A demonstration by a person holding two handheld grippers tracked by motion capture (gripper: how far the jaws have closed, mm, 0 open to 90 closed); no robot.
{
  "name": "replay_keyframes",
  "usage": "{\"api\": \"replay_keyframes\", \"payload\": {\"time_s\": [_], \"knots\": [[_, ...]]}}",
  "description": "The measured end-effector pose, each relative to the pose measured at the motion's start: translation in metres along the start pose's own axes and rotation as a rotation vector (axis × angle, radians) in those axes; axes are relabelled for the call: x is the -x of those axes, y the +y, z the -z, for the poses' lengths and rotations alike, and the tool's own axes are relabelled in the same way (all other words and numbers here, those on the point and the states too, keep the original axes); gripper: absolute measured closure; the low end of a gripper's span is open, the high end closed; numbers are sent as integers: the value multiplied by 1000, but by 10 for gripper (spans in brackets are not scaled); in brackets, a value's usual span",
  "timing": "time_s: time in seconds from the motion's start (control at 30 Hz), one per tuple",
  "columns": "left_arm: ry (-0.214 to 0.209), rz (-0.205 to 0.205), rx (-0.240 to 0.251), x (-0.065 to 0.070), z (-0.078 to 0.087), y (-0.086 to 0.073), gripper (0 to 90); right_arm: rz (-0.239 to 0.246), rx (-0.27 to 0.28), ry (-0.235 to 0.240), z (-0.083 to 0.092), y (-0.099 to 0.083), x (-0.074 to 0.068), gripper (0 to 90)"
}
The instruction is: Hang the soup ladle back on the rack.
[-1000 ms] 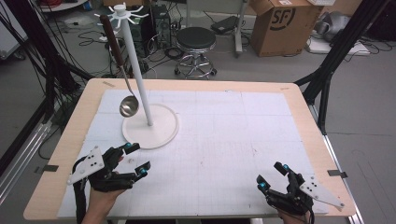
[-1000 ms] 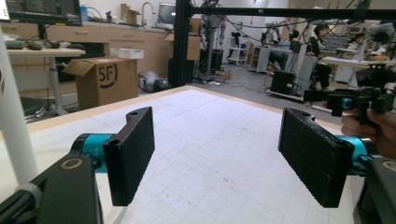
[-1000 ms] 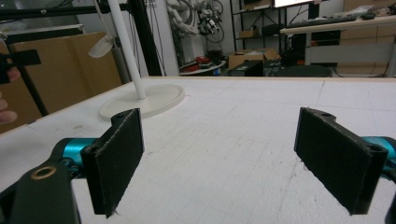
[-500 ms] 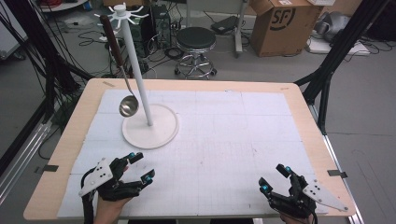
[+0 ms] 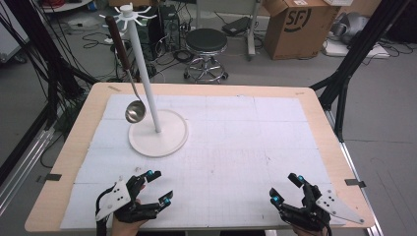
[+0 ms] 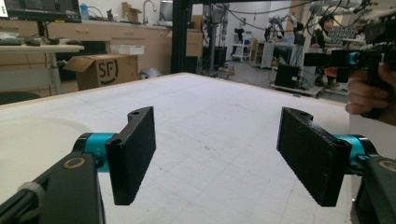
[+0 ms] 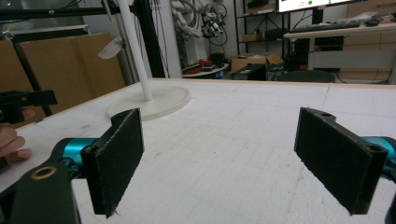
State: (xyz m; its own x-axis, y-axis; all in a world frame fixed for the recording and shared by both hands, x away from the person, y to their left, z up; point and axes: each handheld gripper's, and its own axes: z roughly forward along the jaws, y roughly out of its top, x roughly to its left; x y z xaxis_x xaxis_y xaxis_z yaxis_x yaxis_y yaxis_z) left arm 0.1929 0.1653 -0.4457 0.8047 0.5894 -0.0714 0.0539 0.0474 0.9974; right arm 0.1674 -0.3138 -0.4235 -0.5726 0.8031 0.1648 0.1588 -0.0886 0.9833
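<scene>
Both the left gripper (image 5: 155, 188) and right gripper (image 5: 286, 189) gape wide, empty, at the tabletop's (image 5: 236, 147) near edge; a steel ladle (image 5: 129, 73) hangs from the white rack (image 5: 152, 98) far-left.

A shiny metal ladle with a dark brown handle (image 5: 129, 73) hangs from a tall white hook stand (image 5: 157, 132).

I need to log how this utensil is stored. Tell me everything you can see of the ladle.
The ladle hangs from a hook arm at the top of the white stand, at the table's far left. It has a dark brownish handle, a thin metal shaft and a shiny metal bowl at the bottom. It hangs slightly slanted beside the pole, its bowl above the stand's round base. Neither gripper touches it.
</scene>
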Motion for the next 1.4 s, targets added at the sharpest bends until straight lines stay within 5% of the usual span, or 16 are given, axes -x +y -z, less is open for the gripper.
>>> {"api": "replay_keyframes", "payload": {"time_s": [0.13,1.4], "knots": [[-1,26,18,-2,3,0,281,2,-7,4,-2,-1,-1,145],[-8,46,5,-3,5,0,272,16,-54,2,-7,-4,-1,146]]}}
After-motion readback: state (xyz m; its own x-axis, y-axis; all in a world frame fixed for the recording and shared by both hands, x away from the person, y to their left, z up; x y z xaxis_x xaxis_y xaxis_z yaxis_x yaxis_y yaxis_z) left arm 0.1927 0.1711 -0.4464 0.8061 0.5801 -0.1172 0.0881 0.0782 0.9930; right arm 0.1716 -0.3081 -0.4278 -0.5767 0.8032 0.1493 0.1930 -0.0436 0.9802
